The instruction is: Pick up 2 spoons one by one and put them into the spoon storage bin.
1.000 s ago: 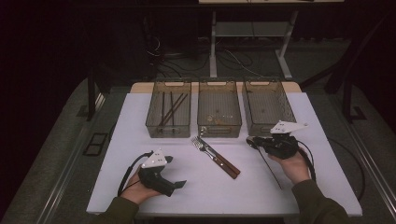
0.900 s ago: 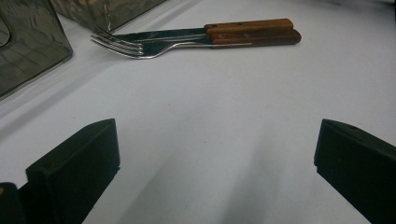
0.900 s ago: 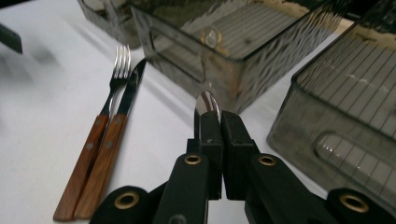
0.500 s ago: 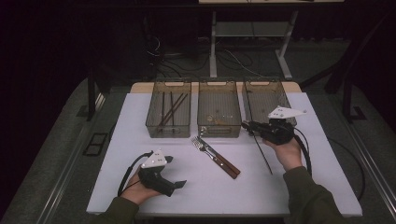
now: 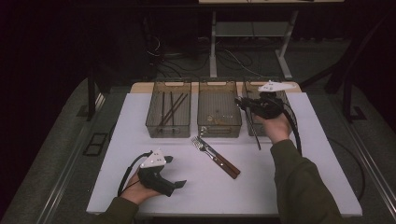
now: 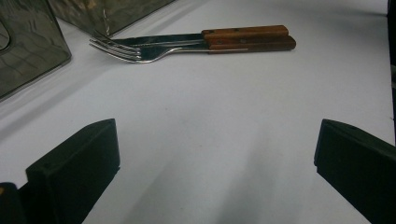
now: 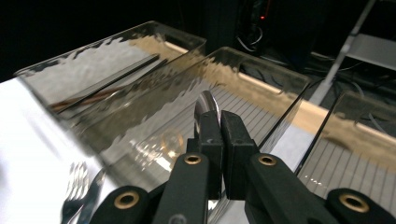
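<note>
Between your right gripper's (image 7: 219,122) closed jaws sits a spoon (image 7: 205,105), bowl just past the tips, above the middle bin (image 5: 219,105). Your left gripper (image 6: 215,172) rests with jaws wide apart, empty, two forks (image 6: 187,43) lying ahead of it.

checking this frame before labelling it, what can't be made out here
- Right gripper view: the held utensil shows just a rounded tip above the shut jaws; the rest is hidden.
- High view: middle bin contents too small.
- Left gripper view: forks overlap; count unclear.

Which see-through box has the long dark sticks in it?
The left box, farthest from the lifted right hand-held gripper. The middle box and right box hold no sticks.
</note>
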`<action>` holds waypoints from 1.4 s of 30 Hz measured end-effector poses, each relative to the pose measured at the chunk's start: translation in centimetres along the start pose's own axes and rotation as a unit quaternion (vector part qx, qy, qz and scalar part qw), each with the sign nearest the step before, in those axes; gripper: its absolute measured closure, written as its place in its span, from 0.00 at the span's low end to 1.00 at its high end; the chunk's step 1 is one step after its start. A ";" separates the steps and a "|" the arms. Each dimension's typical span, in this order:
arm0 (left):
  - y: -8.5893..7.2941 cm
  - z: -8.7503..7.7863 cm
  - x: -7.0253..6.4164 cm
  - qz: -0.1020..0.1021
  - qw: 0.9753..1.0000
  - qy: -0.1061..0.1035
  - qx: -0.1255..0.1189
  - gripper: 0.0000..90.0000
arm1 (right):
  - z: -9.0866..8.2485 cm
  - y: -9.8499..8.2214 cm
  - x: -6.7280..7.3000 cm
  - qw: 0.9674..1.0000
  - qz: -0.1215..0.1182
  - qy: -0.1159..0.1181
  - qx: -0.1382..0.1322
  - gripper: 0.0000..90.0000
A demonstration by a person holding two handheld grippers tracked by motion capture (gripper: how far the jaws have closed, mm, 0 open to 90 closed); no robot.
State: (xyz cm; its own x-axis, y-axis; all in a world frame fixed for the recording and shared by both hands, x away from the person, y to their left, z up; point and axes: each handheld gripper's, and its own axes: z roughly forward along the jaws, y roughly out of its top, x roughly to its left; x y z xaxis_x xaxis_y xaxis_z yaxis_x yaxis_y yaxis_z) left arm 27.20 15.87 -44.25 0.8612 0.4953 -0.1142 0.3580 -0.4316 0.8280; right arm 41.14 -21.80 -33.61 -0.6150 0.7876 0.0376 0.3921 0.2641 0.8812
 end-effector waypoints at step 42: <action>0.2 -0.3 0.0 0.003 1.000 -0.006 -0.007 0.00 | 9.6 2.1 -1.8 0.996 0.057 -0.043 0.062 0.49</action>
State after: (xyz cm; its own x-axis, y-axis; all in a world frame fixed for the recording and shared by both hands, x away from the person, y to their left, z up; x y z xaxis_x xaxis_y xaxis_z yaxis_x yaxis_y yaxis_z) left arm 27.15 16.02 -43.93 0.8674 0.4837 -0.1166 0.3487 -0.4239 0.8359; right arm 49.66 -17.31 -36.39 -0.5030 0.8598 0.0880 0.5410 0.2339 0.8079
